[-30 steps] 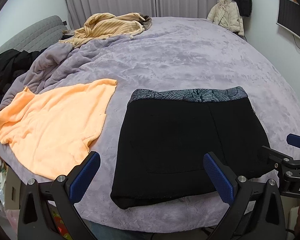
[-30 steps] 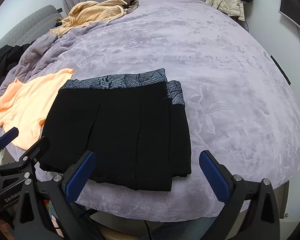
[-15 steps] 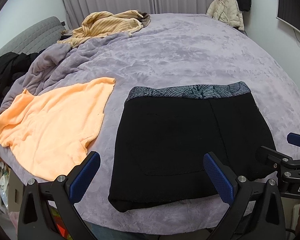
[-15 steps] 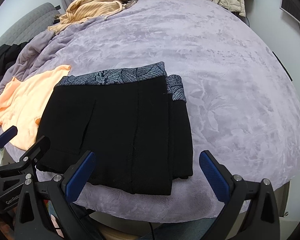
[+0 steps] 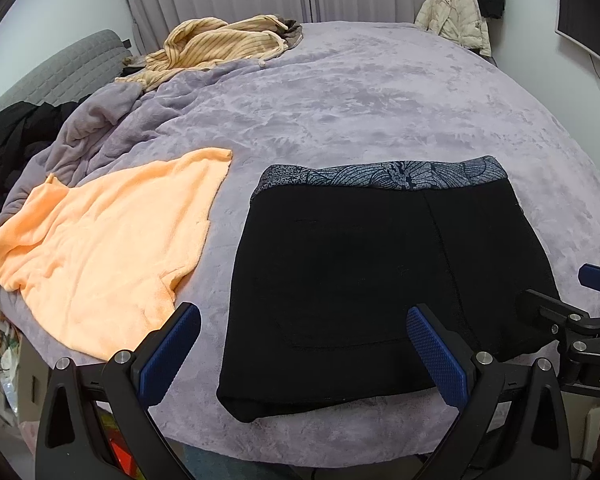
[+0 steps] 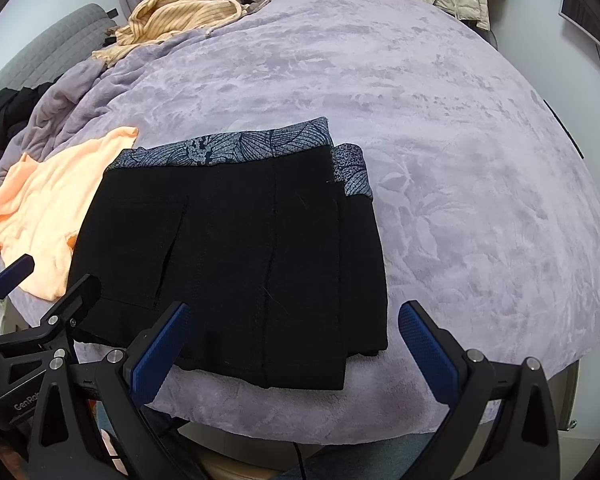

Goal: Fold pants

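Note:
The black pants lie folded into a compact rectangle near the front edge of the bed, their blue patterned waistband at the far side. They also show in the right wrist view, with a second layer of waistband sticking out on the right. My left gripper is open and empty, hovering over the pants' near left part. My right gripper is open and empty over the pants' near right corner. Each gripper appears at the edge of the other's view.
An orange top lies flat left of the pants. A striped yellow garment sits at the far side of the purple blanket. Dark clothes are piled at the left, and a cream jacket hangs at the back right.
Both grippers have drifted slightly forward over the bed, so the pants sit a little lower and closer in both views. The pants and both open jaws are unchanged.

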`<state>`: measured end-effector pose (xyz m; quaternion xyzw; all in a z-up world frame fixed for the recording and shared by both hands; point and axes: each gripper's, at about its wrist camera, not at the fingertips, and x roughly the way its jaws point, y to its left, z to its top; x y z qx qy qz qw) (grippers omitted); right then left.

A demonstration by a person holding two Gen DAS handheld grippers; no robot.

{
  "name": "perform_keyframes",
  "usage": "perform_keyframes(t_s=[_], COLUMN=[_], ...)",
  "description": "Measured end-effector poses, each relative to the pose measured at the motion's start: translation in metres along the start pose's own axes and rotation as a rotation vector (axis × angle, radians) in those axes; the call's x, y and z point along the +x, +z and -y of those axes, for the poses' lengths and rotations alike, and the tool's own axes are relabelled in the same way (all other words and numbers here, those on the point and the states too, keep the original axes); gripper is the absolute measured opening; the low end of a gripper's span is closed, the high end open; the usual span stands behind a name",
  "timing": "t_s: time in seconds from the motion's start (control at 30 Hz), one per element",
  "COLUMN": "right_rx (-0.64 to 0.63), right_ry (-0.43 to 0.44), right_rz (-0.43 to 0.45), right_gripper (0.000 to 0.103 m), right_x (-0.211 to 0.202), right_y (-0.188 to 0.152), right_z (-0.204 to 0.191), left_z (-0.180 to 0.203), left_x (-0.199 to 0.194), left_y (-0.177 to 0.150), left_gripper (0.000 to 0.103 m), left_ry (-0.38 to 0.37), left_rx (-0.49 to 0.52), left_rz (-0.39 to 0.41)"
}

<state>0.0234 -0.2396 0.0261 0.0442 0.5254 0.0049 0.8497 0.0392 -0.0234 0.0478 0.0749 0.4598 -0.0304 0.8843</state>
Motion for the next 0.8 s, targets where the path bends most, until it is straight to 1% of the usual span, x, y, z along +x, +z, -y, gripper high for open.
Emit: perform_keyframes(t_s=[0.4, 0.57, 0.8], right_rx=[0.000, -0.001, -0.002], right_ry=[-0.001, -0.001, 0.002], right_rz=[-0.004, -0.004, -0.010], right_gripper=[0.103, 0.103, 0.103], right_x=[0.0008, 0.0009, 0.0029], right_y=[-0.0036, -0.0036, -0.0069], right_z=[-0.0032, -0.0034, -0.0034], left_z=[-0.0006, -0.0003, -0.0015], left_x=[0.0011, 0.0014, -0.0025], left_y=[-0.0016, -0.0040, -0.0042], left_gripper=[0.103, 0.103, 0.103], left_ry=[-0.003, 0.013, 0.015], left_rx=[-0.007, -0.001, -0.006], left_rz=[-0.003, 0.003, 0.031])
